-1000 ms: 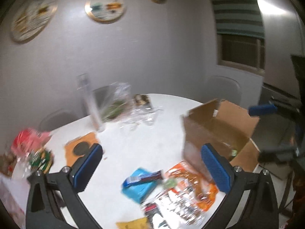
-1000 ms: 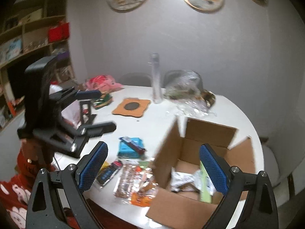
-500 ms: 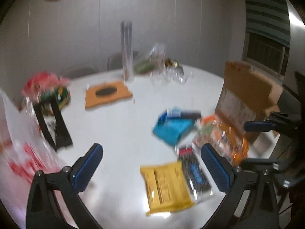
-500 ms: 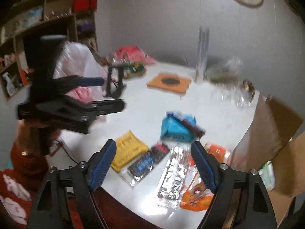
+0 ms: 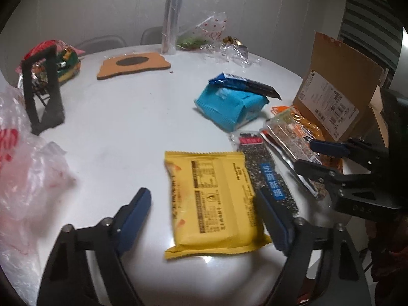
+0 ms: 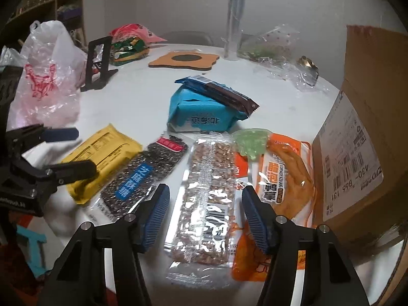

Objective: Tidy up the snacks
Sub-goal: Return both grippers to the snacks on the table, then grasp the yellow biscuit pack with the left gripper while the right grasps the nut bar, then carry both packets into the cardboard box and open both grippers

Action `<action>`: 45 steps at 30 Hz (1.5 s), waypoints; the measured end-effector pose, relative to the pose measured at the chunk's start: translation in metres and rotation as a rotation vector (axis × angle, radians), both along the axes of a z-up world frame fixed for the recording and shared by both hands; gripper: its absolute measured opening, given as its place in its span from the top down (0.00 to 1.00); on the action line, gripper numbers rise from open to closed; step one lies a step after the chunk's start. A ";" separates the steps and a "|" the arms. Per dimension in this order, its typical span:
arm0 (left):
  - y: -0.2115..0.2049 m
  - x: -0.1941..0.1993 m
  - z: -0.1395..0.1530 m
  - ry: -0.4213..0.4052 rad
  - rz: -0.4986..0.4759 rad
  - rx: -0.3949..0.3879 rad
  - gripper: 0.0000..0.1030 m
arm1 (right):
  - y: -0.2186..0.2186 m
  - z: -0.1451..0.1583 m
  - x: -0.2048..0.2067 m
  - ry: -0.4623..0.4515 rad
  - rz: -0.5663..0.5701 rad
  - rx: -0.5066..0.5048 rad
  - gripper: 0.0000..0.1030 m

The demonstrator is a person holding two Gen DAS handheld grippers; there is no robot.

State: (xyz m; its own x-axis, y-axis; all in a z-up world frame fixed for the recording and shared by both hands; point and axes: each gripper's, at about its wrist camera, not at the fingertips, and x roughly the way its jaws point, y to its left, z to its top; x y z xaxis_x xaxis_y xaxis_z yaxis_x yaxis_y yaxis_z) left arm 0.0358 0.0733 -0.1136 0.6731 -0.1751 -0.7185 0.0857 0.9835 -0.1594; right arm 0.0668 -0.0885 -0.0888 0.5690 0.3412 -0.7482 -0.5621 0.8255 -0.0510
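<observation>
1. The left gripper is seen with its jaws closing around the yellow packet. The packet lies between them; one pad appears at its edge, the other is still apart from it, so no pinch is made yet.
2. The right gripper is seen with its jaws closing over the clear nut bar, which lies between them with a gap on both sides.
3. Both packets lie flat on the white surface, near its front edge, with the black sesame bar between them.
4. The yellow packet is judged light and pillow-soft; it should be taken across its width near the middle, where the contents give some body.
5. The nut bar is judged stiffer but brittle, and its glossy film looks slippery; a gentle grip across the long edges would suit it.
6. Further out, an orange pouch lies partly beneath the nut bar and could be dragged along.
7. The cardboard box stands to the right, the likely destination.
</observation>
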 end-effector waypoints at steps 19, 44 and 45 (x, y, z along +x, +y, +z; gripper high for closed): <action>-0.010 0.004 0.000 -0.005 -0.011 0.045 0.36 | 0.011 -0.008 -0.002 -0.033 0.029 -0.011 0.62; -0.025 0.012 0.168 -0.372 -0.043 0.028 0.36 | -0.020 0.133 -0.004 -0.154 0.157 0.224 0.62; -0.034 0.016 0.182 -0.402 -0.048 0.038 0.36 | -0.026 0.142 -0.003 -0.162 0.159 0.237 0.62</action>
State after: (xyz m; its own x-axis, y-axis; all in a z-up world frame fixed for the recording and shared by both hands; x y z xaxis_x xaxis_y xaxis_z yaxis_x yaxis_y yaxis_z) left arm 0.0516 0.0392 0.0686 0.8932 -0.1918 -0.4066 0.1801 0.9814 -0.0671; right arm 0.0640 -0.1146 0.0535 0.6000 0.5891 -0.5413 -0.6849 0.7279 0.0328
